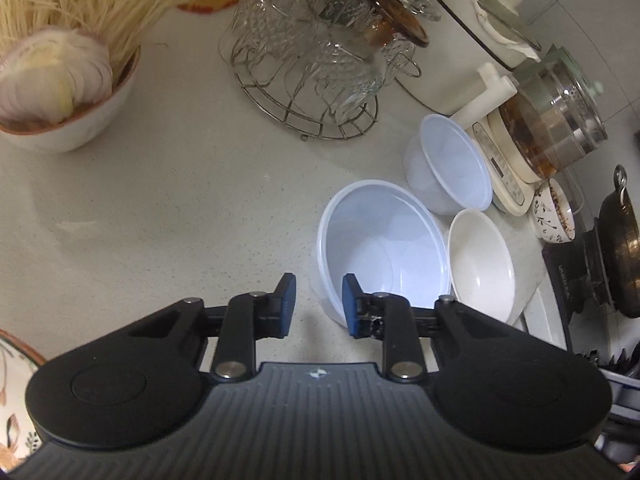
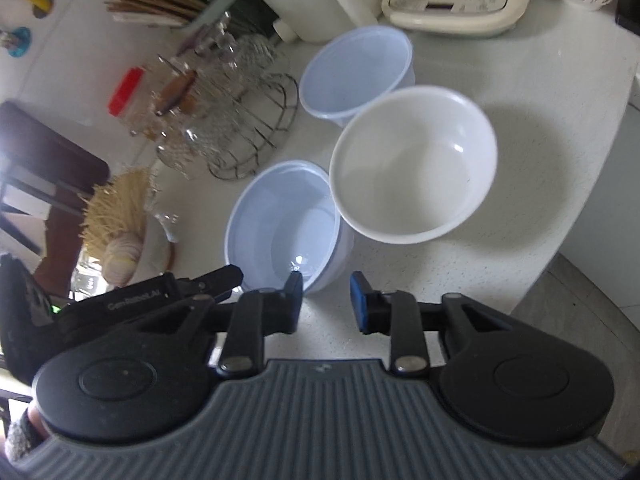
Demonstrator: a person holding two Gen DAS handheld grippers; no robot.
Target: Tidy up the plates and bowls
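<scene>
Left gripper [image 1: 319, 305] parted, straddling near rim of large clear bowl [image 1: 380, 248]. Right gripper [image 2: 326, 301] parted, unladen, above counter [image 2: 540, 128]. White bowl [image 2: 412, 164] touching alongside.

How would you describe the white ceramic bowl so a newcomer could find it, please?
Start at the cream appliance at the counter's back. Three empty bowls cluster before it; the white bowl sits rightmost. Unlike its two bluish translucent plastic neighbours, it is opaque and glossy.

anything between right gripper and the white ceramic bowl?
No: only bare speckled countertop between the open right gripper and white ceramic bowl, per the right wrist view.
</scene>
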